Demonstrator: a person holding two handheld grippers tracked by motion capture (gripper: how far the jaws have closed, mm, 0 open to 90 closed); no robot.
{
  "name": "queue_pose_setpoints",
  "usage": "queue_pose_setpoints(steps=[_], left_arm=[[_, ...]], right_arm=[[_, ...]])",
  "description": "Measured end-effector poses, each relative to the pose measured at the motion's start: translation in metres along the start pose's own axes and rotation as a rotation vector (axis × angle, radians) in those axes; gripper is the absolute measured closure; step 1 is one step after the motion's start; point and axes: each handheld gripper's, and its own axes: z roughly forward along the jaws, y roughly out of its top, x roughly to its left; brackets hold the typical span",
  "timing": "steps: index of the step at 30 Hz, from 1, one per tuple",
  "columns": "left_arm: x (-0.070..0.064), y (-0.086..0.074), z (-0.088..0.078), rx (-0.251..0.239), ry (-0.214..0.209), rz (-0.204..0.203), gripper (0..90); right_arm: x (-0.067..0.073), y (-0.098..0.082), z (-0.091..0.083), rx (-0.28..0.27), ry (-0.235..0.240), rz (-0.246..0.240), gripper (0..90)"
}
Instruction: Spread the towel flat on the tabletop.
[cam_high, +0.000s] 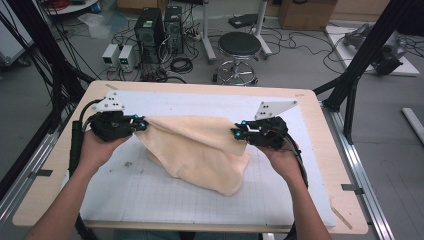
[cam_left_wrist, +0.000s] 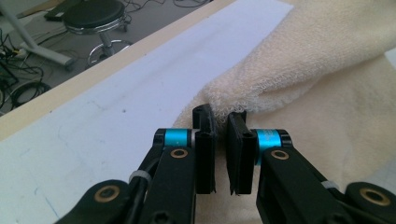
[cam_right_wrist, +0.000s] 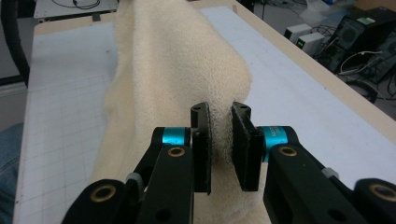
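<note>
Two tools, left (cam_high: 141, 124) and right (cam_high: 236, 133), pinch fluffy cream towel (cam_high: 200, 150); middle sags.

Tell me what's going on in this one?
A person holds a gripper in each hand and has a cream towel pinched at two far corners. The left gripper is shut on one corner, the right gripper on the other. The towel's held edge is up off the white mat and sags between the grippers, while its near part hangs down and appears to rest on the mat. It looks like the start of lifting the towel to spread or fold it.
</note>
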Motion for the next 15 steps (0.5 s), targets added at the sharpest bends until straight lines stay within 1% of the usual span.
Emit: queue_pose_setpoints(steps=[1, 2, 3, 4, 5, 6, 7, 8, 9, 10, 11, 12, 13, 14, 15], left_arm=[[-0.003, -0.001, 0.000, 0.008, -0.009, 0.005, 82.5], [-0.006, -0.005, 0.001, 0.016, -0.020, 0.016, 82.4], [-0.010, -0.010, 0.002, 0.032, -0.034, 0.029, 82.3], [-0.019, -0.026, 0.003, 0.058, -0.064, 0.039, 82.3], [-0.019, -0.026, 0.003, 0.058, -0.064, 0.039, 82.2], [-0.024, -0.036, 0.003, 0.069, -0.074, 0.040, 82.2], [-0.029, -0.046, 0.003, 0.083, -0.079, 0.046, 82.2], [-0.034, -0.056, 0.002, 0.100, -0.084, 0.055, 82.2], [-0.039, -0.066, 0.001, 0.112, -0.088, 0.055, 82.2], [-0.047, -0.085, -0.003, 0.133, -0.104, 0.048, 82.2], [-0.047, -0.085, -0.003, 0.133, -0.104, 0.048, 82.2], [-0.051, -0.092, -0.005, 0.142, -0.116, 0.041, 82.2], [-0.054, -0.098, -0.007, 0.147, -0.125, 0.041, 82.1], [-0.057, -0.103, -0.009, 0.157, -0.137, 0.048, 81.8], [-0.060, -0.107, -0.011, 0.164, -0.148, 0.050, 81.2]], right_arm=[[0.005, -0.003, -0.004, 0.020, 0.000, -0.009, 79.6], [0.009, -0.008, -0.004, 0.020, 0.006, -0.016, 79.6], [0.013, -0.014, -0.005, 0.033, 0.012, -0.020, 79.6], [0.019, -0.021, -0.003, 0.053, 0.022, -0.022, 79.5], [0.024, -0.028, -0.001, 0.075, 0.035, -0.031, 79.5], [0.030, -0.036, 0.001, 0.087, 0.044, -0.030, 79.5], [0.037, -0.043, 0.004, 0.096, 0.063, -0.020, 79.5], [0.044, -0.050, 0.007, 0.108, 0.070, -0.031, 79.5], [0.044, -0.050, 0.007, 0.108, 0.070, -0.031, 79.5], [0.059, -0.063, 0.013, 0.126, 0.102, -0.036, 79.5], [0.059, -0.063, 0.013, 0.126, 0.102, -0.036, 79.5], [0.073, -0.075, 0.020, 0.149, 0.132, -0.040, 79.4], [0.078, -0.079, 0.023, 0.154, 0.149, -0.027, 79.2], [0.082, -0.083, 0.024, 0.158, 0.163, -0.039, 78.2], [0.085, -0.084, 0.024, 0.165, 0.168, -0.041, 75.0]])
